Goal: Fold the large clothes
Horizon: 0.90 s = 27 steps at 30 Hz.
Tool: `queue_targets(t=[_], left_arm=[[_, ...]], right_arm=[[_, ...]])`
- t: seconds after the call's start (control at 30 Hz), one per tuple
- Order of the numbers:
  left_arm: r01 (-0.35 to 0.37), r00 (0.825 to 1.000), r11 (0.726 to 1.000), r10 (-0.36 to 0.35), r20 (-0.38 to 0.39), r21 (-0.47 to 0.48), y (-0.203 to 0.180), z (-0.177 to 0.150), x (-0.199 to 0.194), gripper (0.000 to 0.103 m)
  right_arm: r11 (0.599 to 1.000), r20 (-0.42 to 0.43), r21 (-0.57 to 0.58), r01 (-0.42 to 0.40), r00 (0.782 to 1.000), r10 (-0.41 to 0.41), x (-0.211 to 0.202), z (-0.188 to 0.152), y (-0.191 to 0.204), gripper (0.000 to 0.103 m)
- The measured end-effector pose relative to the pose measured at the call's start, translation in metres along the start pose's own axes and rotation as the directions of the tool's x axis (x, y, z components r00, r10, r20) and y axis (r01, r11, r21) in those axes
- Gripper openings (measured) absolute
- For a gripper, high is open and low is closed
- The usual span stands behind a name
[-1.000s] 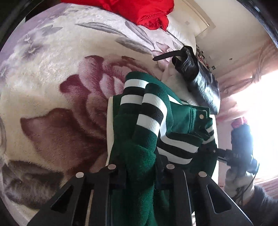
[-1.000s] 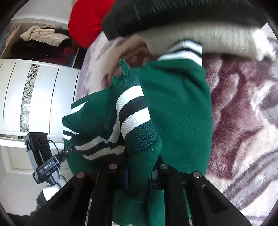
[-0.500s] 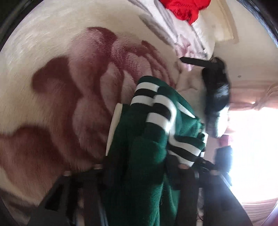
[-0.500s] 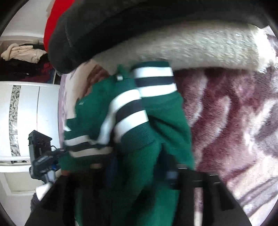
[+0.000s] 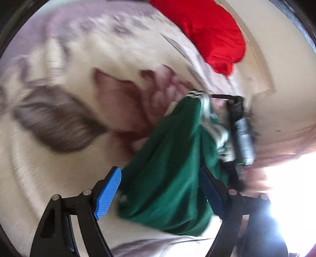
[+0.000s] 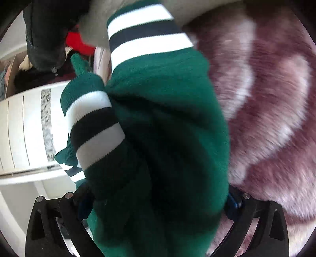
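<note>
A dark green sweater with white and black striped cuffs lies bunched on the floral plush blanket. In the left wrist view my left gripper is opening, its blue pads spread wide. The sweater's body lies between them and the left pad stands clear of the cloth. In the right wrist view my right gripper is opening too, its jaws very wide. The sweater fills the gap and hides most of both pads.
A red garment lies at the far end of the bed. A black bag sits just beyond the sweater. A beige knit and a black garment lie close ahead of the right gripper. A white wardrobe stands left.
Both grippers were shut on folds of the green sweater and now stand wide apart around it. The left view has swung and blurred. The right gripper has sunk closer to the cloth.
</note>
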<state>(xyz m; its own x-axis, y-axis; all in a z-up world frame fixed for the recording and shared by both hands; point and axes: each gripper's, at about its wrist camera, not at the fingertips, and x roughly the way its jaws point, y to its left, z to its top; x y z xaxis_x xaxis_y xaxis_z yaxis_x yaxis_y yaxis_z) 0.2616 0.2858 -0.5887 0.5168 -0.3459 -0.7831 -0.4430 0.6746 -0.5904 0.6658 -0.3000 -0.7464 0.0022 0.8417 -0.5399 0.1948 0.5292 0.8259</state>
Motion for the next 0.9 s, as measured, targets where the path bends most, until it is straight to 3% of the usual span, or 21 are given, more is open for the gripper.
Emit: queue_targets(t=[0.03,0.07,0.17,0.23,0.3,0.4,0.5,0.57,0.63,0.73,0.77,0.9], left_arm=[[-0.082,0.996,0.997,0.082,0.026,0.007,0.005,-0.015,0.0,0.08],[-0.147,0.989,0.989,0.147,0.031,0.001,0.012,-0.029,0.002,0.08],[-0.201,0.98,0.979,0.201,-0.005,-0.043,0.038,-0.069,0.015,0.08],[-0.282,0.958,0.958,0.278,-0.065,-0.058,0.052,-0.091,0.025,0.08],[-0.319,0.944,0.946,0.311,-0.112,-0.054,0.063,-0.106,0.032,0.08],[-0.323,0.943,0.946,0.32,-0.096,-0.017,0.065,-0.114,0.027,0.08],[-0.343,0.932,0.938,0.346,-0.105,0.046,0.064,-0.115,0.026,0.08],[-0.353,0.925,0.931,0.362,-0.113,0.09,0.063,-0.114,0.028,0.08],[-0.346,0.929,0.936,0.352,-0.114,0.07,0.071,-0.107,0.031,0.08],[-0.248,0.95,0.967,0.254,-0.18,0.054,0.086,-0.096,0.048,0.103],[-0.243,0.951,0.968,0.251,-0.181,0.063,0.087,-0.093,0.052,0.103],[-0.246,0.958,0.969,0.248,-0.142,0.033,0.09,-0.09,0.053,0.103]], right_arm=[[1.0,-0.006,-0.013,-0.004,1.0,0.004,0.0,0.0,0.0,0.098],[0.999,-0.001,-0.031,0.008,1.0,-0.008,-0.004,-0.003,0.0,0.081],[0.999,0.073,0.044,-0.03,0.997,0.027,-0.024,-0.018,-0.011,0.044],[0.994,0.128,0.097,-0.056,0.991,0.043,-0.038,-0.041,-0.016,0.04],[0.985,0.204,0.154,-0.079,0.978,0.046,-0.053,-0.071,-0.02,0.039],[0.947,0.313,0.285,-0.15,0.948,0.056,-0.074,-0.129,-0.036,0.037],[0.858,0.399,0.46,-0.23,0.917,0.031,-0.094,-0.219,-0.057,0.037],[0.777,0.411,0.567,-0.272,0.912,0.019,-0.097,-0.289,-0.067,0.037],[0.739,0.388,0.616,-0.273,0.922,0.018,-0.092,-0.329,-0.072,0.04],[0.717,0.328,0.657,-0.232,0.945,0.005,-0.083,-0.352,-0.099,0.057],[0.724,0.292,0.659,-0.203,0.956,0.002,-0.083,-0.348,-0.106,0.065],[0.794,0.138,0.605,-0.055,0.99,-0.036,-0.116,-0.329,-0.112,0.072]])
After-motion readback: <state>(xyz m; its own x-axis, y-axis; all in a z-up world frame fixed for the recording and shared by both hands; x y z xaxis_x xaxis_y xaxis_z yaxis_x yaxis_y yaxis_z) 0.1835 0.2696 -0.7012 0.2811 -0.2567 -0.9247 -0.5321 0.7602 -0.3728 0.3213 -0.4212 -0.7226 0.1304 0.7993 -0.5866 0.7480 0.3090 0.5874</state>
